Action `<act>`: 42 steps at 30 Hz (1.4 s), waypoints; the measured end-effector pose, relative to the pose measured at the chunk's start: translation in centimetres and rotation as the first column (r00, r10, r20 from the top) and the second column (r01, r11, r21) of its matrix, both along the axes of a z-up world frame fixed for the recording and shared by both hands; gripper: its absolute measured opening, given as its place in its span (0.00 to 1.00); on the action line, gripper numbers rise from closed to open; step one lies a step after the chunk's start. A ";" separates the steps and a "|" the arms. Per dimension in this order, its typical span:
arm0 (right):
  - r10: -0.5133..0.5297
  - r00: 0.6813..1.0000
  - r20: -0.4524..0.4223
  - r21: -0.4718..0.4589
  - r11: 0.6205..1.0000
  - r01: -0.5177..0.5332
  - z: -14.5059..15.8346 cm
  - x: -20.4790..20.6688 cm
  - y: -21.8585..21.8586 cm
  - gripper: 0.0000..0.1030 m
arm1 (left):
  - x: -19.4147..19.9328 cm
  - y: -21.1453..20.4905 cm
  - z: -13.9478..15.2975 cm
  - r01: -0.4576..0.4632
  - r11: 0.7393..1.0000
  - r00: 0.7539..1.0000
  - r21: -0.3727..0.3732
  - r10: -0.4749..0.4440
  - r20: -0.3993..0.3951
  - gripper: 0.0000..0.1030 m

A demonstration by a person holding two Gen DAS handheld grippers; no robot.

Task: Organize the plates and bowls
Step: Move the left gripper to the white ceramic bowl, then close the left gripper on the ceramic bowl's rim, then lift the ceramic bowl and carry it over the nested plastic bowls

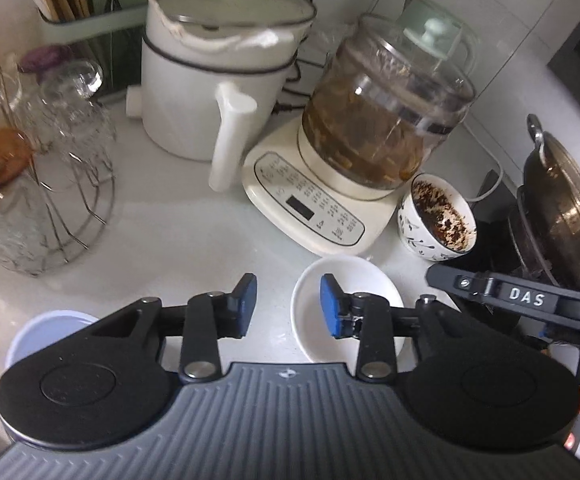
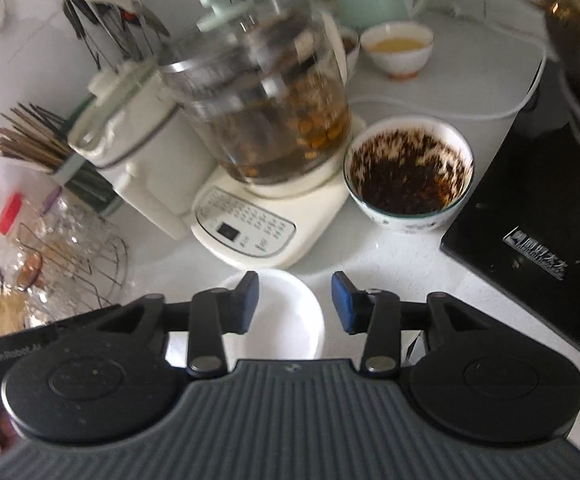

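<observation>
White counter (image 1: 193, 232) carries, apparently empty, small dish (image 1: 330, 276).

I see a small white dish (image 1: 322, 280), shallow and empty, sitting upright on the white surface (image 1: 193, 232) at the near middle. To its far right stands a patterned bowl (image 1: 436, 218), white with dark leaf marks outside, its inside coated with dark brown crumbly residue. In the right view, a pale bowl (image 2: 397, 50) holding yellowish liquid sits at the far side. A pale blue bowl (image 1: 45, 334) peeks out near left, mostly hidden.
</observation>
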State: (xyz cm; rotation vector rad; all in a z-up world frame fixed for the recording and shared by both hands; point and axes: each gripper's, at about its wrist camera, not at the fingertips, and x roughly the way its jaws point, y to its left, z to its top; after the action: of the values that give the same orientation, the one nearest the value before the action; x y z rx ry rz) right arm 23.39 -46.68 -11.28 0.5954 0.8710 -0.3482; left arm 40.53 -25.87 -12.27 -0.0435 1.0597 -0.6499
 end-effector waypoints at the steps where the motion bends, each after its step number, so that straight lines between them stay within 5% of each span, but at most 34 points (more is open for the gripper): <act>1: 0.008 1.000 -0.008 0.029 1.000 -0.007 -0.6 0.2 -0.3 0.42 | 0.1 -0.3 -0.4 -0.001 1.000 1.000 0.000 0.001 -0.014 0.40; 16: 0.073 0.994 -0.081 0.196 0.979 -0.056 -6.1 0.6 -2.2 0.42 | 0.2 -2.9 -6.5 -0.043 0.999 0.981 -0.002 0.042 -0.191 0.39; 28: 0.109 0.992 -0.069 0.203 0.975 -0.093 -6.9 0.1 -2.0 0.13 | -0.2 -3.1 -7.4 -0.064 0.998 0.980 0.012 0.065 -0.189 0.15; 42: 0.135 0.990 -0.042 0.158 0.979 -0.127 -6.4 0.1 -0.6 0.09 | -0.7 -1.5 -6.7 -0.088 0.996 0.980 -0.009 0.085 -0.177 0.08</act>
State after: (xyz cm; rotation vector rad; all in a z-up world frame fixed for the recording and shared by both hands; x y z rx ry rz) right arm 23.44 -47.26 -17.70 0.6716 0.9890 -0.1780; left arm 39.79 -27.35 -18.98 -0.1636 1.2168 -0.5843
